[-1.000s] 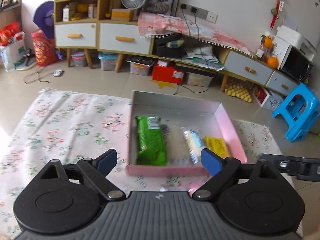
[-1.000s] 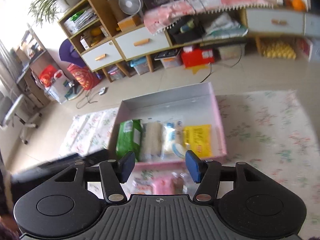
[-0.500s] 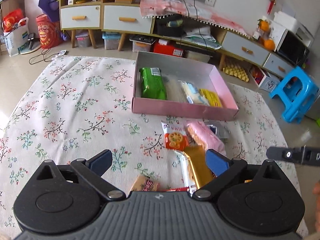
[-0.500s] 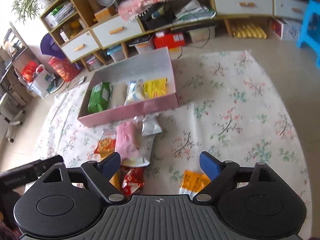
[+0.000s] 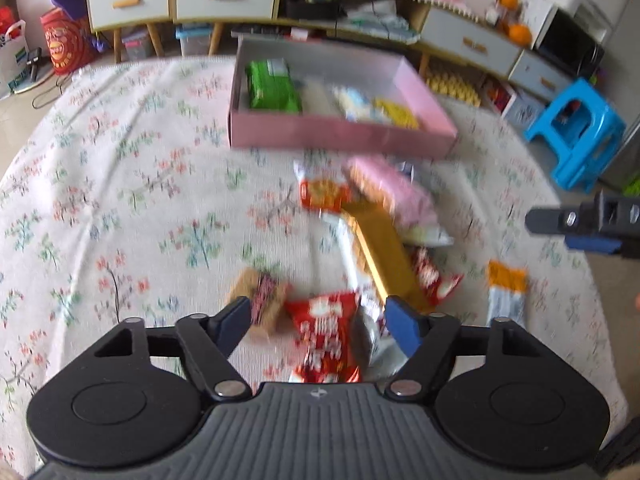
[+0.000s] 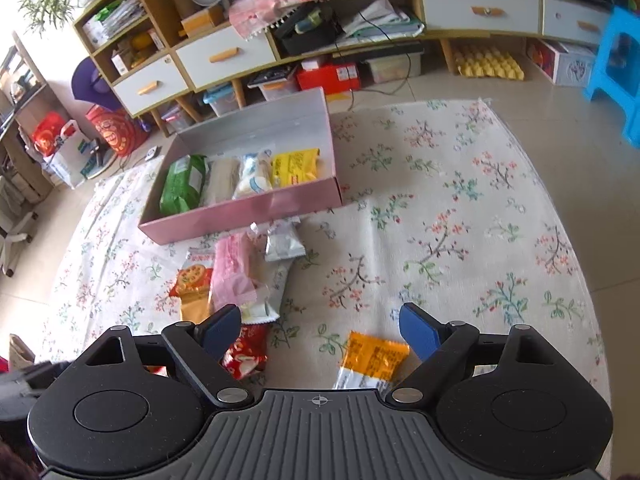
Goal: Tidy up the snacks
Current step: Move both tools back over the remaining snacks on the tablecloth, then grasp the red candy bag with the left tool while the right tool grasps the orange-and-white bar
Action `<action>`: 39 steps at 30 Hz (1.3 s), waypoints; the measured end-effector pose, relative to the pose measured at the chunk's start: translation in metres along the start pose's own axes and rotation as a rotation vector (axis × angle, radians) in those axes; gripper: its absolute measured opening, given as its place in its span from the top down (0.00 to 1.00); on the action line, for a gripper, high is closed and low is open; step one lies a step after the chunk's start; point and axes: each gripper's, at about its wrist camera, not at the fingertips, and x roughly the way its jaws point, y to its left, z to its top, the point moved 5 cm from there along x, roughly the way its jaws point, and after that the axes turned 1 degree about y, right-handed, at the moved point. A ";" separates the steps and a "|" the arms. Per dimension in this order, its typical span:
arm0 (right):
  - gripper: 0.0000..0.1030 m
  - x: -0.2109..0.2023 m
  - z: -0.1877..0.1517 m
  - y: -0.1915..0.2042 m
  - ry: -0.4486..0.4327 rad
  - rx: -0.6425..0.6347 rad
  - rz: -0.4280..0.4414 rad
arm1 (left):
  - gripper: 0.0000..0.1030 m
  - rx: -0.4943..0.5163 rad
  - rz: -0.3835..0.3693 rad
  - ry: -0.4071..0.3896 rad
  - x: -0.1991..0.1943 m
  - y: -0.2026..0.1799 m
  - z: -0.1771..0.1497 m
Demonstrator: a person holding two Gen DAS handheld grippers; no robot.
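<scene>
Right wrist view: the right hand-held gripper (image 6: 320, 326) gapes empty above the orange-and-white foil snack packet (image 6: 372, 362). The left hand-held gripper (image 5: 318, 318) is open too, over the red foil snack pouch (image 5: 326, 334). Best to drop squarely and pinch each across its width before carrying it to the shallow pink cardboard box (image 6: 240, 216).

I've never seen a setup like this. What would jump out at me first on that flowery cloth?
Probably the pink box at the far side of the floral cloth, with a green packet and a yellow packet lined up inside. In front of it lies a loose heap of snacks, a pink wrapper on top. Both the left gripper and right gripper are open, holding nothing.
</scene>
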 end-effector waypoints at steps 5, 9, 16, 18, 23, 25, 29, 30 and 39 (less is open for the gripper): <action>0.14 0.013 -0.005 0.000 0.044 -0.012 -0.028 | 0.38 0.012 0.020 0.042 0.010 -0.002 -0.012; 0.14 0.021 -0.011 0.000 0.069 -0.019 -0.056 | 0.39 0.025 0.044 0.039 0.013 -0.003 -0.015; 0.14 0.029 -0.015 -0.004 0.098 0.005 -0.066 | 0.44 0.051 0.050 0.034 0.013 -0.006 -0.016; 0.14 0.033 -0.016 -0.004 0.111 0.010 -0.071 | 0.46 0.053 0.044 0.036 0.014 -0.007 -0.016; 0.14 0.036 -0.018 -0.003 0.113 -0.011 -0.097 | 0.55 0.053 0.041 0.043 0.016 -0.008 -0.018; 0.14 0.037 -0.018 -0.004 0.116 -0.005 -0.096 | 0.56 0.066 0.044 0.043 0.017 -0.010 -0.019; 0.15 0.041 -0.023 -0.005 0.134 -0.007 -0.110 | 0.66 0.053 0.020 0.075 0.021 -0.010 -0.023; 0.15 0.044 -0.025 -0.005 0.144 -0.011 -0.117 | 0.66 0.060 0.024 0.068 0.021 -0.010 -0.023; 0.24 0.061 -0.045 -0.002 0.206 -0.022 -0.153 | 0.69 0.092 0.024 0.047 0.017 -0.015 -0.021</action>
